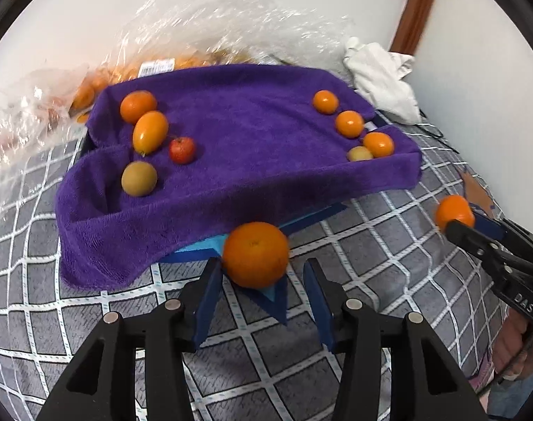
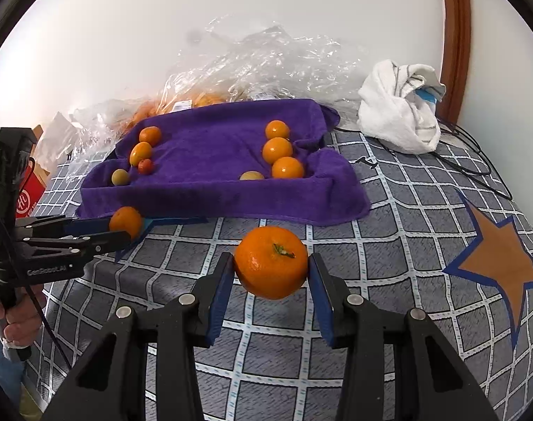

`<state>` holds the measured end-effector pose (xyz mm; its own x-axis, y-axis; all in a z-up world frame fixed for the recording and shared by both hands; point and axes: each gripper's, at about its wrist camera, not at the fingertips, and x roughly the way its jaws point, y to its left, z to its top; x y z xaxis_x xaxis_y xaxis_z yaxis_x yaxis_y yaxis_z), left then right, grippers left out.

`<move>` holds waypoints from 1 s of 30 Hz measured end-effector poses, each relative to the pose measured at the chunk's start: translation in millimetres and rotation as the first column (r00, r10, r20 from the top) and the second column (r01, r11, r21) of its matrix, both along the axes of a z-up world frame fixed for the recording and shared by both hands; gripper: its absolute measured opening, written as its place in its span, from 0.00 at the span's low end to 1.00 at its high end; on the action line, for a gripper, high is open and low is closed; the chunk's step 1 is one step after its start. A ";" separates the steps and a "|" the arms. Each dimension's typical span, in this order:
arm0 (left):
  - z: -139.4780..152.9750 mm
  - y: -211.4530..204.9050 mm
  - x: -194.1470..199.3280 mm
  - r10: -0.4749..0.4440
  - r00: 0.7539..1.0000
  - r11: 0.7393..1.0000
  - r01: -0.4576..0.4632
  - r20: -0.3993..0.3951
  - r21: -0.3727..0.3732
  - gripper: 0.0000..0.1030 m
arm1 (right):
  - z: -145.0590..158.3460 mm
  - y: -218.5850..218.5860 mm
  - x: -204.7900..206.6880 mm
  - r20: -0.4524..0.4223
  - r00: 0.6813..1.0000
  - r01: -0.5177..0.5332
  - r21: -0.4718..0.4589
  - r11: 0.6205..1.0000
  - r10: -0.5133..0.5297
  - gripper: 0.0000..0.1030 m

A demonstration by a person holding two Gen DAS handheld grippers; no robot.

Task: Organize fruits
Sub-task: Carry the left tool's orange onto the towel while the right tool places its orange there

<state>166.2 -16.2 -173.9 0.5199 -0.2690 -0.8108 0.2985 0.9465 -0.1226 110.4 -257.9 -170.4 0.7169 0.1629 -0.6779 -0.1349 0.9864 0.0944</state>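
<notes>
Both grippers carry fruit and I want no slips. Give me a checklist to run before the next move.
1. Right gripper clamps stemmed orange: ok, both pads touch.
2. Left gripper clamps plain orange: not ok, gap at one pad.
3. Free space on purple towel: ok, middle bare.
4. Grippers apart from each other: ok.
5. What supports the towel underneath: cannot tell.

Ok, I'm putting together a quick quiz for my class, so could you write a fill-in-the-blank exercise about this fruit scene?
1. The colour of the spread-out towel is ___.
2. The number of pieces of fruit lying on that towel is ___.
3. The colour of the crumpled cloth by the wall is ___.
Missing words: purple; eight; white.
</notes>
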 end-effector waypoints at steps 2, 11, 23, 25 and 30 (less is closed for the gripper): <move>-4.7 2.6 3.4 0.015 1.000 1.000 -0.015 -0.020 -0.009 0.44 | -0.4 -0.4 0.3 0.001 1.000 -0.003 0.001 1.000 0.003 0.41; -4.9 -3.6 -2.9 0.003 1.000 1.000 -0.003 0.014 0.022 0.35 | -1.8 3.9 5.1 -0.002 1.000 -0.016 0.002 1.000 0.016 0.41; 7.6 22.9 -12.6 0.078 0.997 0.997 -0.078 0.011 -0.022 0.35 | 0.9 21.5 11.8 -0.011 1.000 -0.018 0.004 1.000 0.018 0.41; 12.4 27.3 -14.3 0.086 0.996 0.996 -0.086 0.019 -0.024 0.35 | 1.6 24.7 12.4 -0.011 1.000 -0.024 0.004 1.000 0.024 0.41; 24.1 36.6 -17.3 0.109 0.993 0.994 -0.108 0.034 -0.027 0.35 | 6.6 30.6 13.1 -0.002 0.999 -0.039 0.008 0.999 0.039 0.41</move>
<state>148.9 20.3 -149.9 0.5755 -0.2292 -0.7850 0.1985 0.9704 -0.1377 123.5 -227.3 -163.8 0.7088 0.1958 -0.6777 -0.1730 0.9796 0.1021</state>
